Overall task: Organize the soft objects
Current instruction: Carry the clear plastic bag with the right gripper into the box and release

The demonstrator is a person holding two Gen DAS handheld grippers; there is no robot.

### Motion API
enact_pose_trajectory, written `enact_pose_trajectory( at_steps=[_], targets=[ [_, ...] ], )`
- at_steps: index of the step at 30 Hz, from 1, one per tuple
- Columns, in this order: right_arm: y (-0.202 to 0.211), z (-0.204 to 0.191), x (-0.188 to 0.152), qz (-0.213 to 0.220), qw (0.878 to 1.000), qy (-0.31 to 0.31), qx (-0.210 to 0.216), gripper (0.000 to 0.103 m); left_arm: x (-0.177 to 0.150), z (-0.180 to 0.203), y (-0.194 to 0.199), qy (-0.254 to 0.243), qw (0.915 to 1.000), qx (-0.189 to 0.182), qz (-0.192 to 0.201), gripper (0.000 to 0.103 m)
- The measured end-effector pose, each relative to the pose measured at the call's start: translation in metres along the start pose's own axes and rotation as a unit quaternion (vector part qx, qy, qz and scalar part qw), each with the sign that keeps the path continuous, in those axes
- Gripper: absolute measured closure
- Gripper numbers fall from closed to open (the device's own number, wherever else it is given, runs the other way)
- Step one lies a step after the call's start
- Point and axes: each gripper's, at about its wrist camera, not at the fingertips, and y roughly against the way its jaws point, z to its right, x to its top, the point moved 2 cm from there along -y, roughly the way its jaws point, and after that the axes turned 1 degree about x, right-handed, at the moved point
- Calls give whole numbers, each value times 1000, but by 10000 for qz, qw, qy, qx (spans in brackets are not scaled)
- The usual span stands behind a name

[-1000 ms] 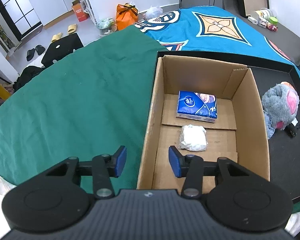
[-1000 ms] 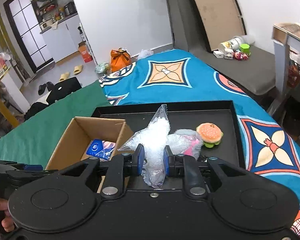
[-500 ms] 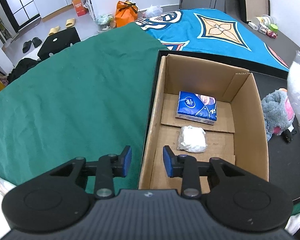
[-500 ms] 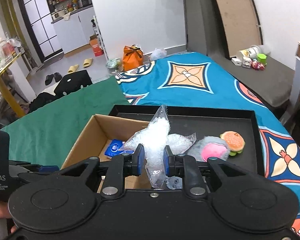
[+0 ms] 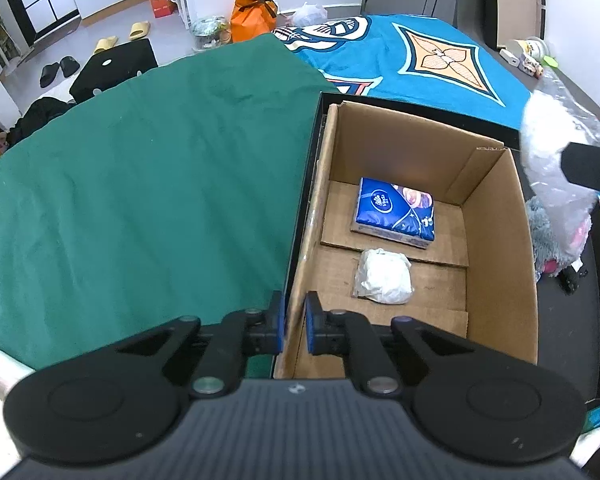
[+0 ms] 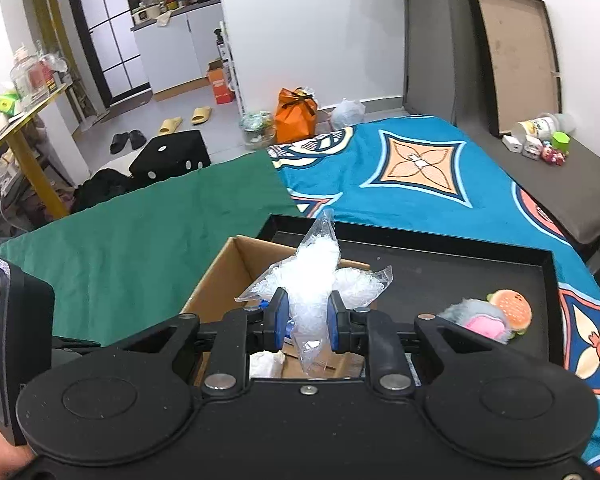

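Observation:
An open cardboard box [image 5: 496, 216] stands at the left end of a black tray [image 5: 572, 320]. Inside lie a blue tissue pack [image 5: 396, 212] and a white wadded packet [image 5: 384, 282]. My left gripper [image 5: 294, 328] is closing on the box's left wall, blue pads against the cardboard on both sides. My right gripper [image 6: 307, 320] is shut on a clear plastic bag of white filling [image 6: 312, 272], held over the box's [image 6: 220, 280] near right part. The same bag [image 5: 552, 152] hangs at the right edge of the left wrist view.
A grey and pink plush [image 6: 476, 316] and a burger toy [image 6: 510, 310] lie on the tray [image 6: 440, 264] right of the box. Green cloth [image 5: 140, 184] covers the surface left of the tray, a blue patterned cloth [image 6: 420, 184] lies behind it.
The left jaws have gone from wide apart to shut on the box's left wall. The right gripper has carried the bag leftward, from over the tray to over the box.

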Motion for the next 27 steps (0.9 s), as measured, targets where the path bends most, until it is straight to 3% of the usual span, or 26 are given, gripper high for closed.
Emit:
enact_pose_trajectory(
  at_steps=[10, 12, 14, 16, 27],
  targets=[
    [-5, -12, 9, 175, 9994, 66, 287, 81, -1, -1, 3, -42, 10000, -60, 38, 94],
    [-8, -13, 9, 237, 9991, 103, 341, 75, -1, -2, 3, -47, 10000, -63, 37, 94],
    [-13, -11, 8, 97, 9995, 56, 289, 50, -1, -3, 2, -26, 10000, -84, 33, 94],
    [-10, -4, 5, 138, 9997, -44, 220, 45, -1, -4, 4, 4, 10000, -62, 56, 94],
    [1, 39, -30, -146, 9991, -368, -173, 44, -1, 7, 8, -230, 9995, 179, 135, 92]
  ],
)
